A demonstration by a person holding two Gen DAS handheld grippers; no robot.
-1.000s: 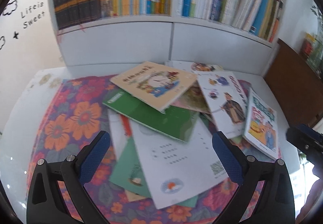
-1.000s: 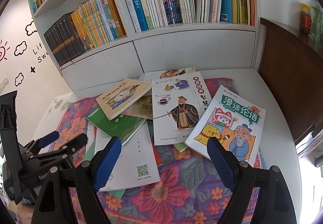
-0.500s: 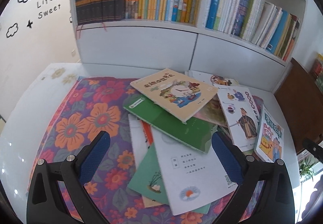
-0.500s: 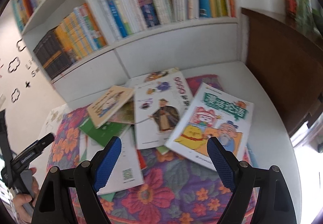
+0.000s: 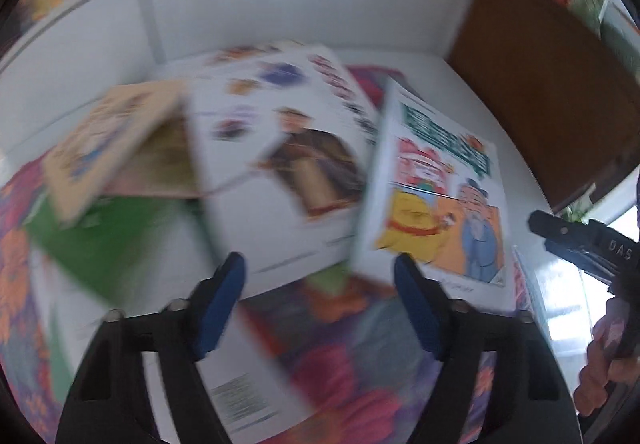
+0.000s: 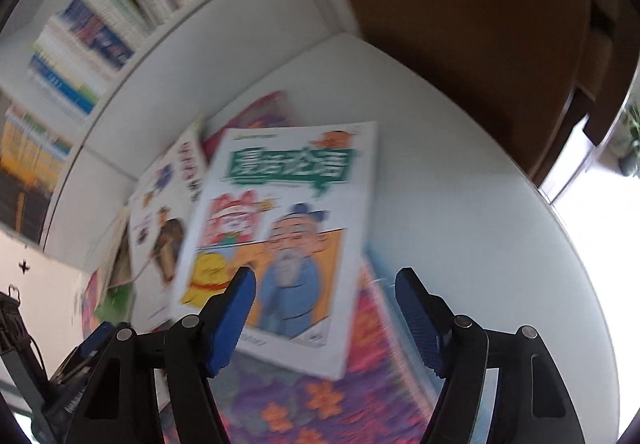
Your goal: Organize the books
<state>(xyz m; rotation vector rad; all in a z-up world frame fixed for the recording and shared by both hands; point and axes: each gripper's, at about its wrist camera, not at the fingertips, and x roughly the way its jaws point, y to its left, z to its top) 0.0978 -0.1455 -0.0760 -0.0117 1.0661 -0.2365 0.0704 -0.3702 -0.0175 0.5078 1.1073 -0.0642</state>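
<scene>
Both grippers descend on the scattered books. The right gripper [image 6: 324,308], fingers closing on nothing yet, hangs over the white cartoon-covered book [image 6: 280,228] on the floral cloth [image 6: 320,404]; the left gripper [image 5: 320,304] likewise. Next: seat fingers on an edge.

black claw [image 5: 320,276] frames, blue ribbed pads [image 6: 416,318], silver screws.

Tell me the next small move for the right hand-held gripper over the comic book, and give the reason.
Probably lower the right hand-held gripper onto the near edge of the comic book and finish closing there. Its jaws are closing but nothing is pinched yet. The book lies on top of the pile, its near edge above the flowered cloth, so that edge looks easiest to grasp.
</scene>
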